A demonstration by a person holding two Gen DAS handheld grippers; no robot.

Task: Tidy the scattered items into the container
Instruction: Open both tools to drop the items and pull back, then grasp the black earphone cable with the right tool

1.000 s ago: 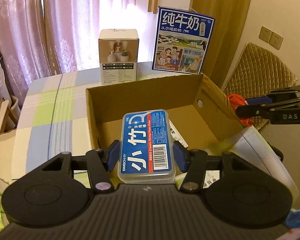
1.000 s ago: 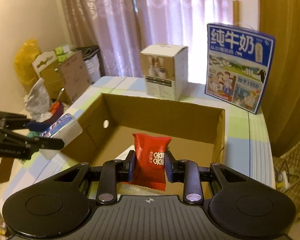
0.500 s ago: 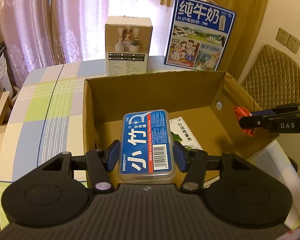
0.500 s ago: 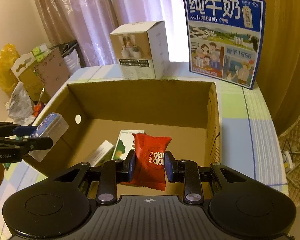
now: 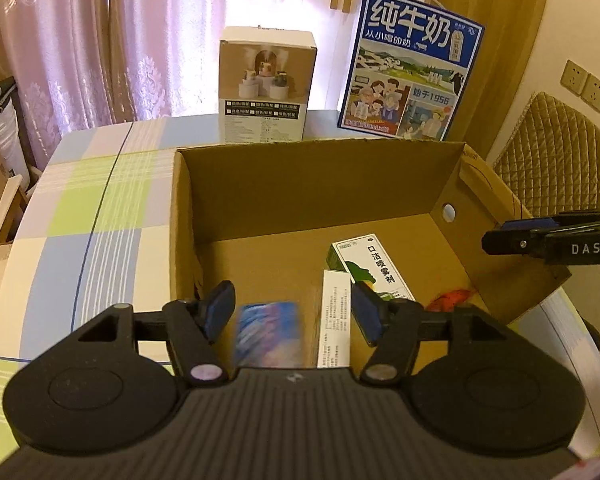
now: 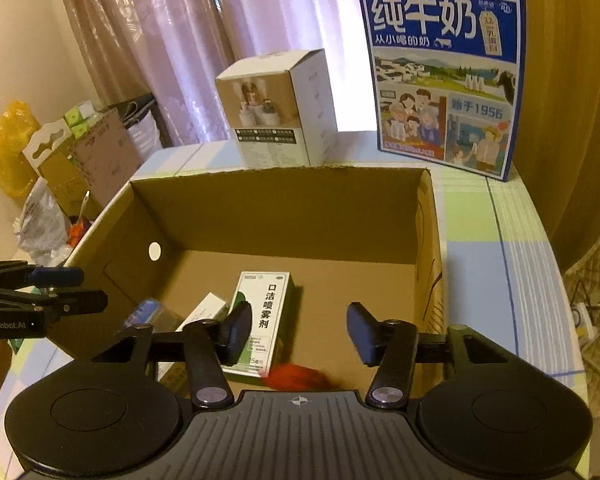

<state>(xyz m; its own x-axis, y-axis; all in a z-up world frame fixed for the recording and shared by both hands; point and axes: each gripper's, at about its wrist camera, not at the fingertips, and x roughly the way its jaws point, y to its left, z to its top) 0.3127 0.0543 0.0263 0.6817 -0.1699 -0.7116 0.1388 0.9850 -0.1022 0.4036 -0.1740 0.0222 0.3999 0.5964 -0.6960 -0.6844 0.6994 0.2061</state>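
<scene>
- Left tool (image 5: 292, 314): its jaws have just been opening and now stand partly apart, pads touching nothing. The blue floss case (image 5: 269, 334) shows as a blur between and below them, free of both pads, over the near left part of the cardboard box (image 5: 312, 184).
- On the box floor, middle: a white carton (image 5: 334, 320) and a green-and-white spray carton (image 5: 374, 270) lie flat, side by side.
- Right tool (image 6: 299, 332): its jaws have also just been opening, partly spread and empty. The red snack packet (image 6: 298, 376) is a smear beneath them, probably on the box floor.
- The box stands on the checked desk (image 5: 100, 200).
</scene>
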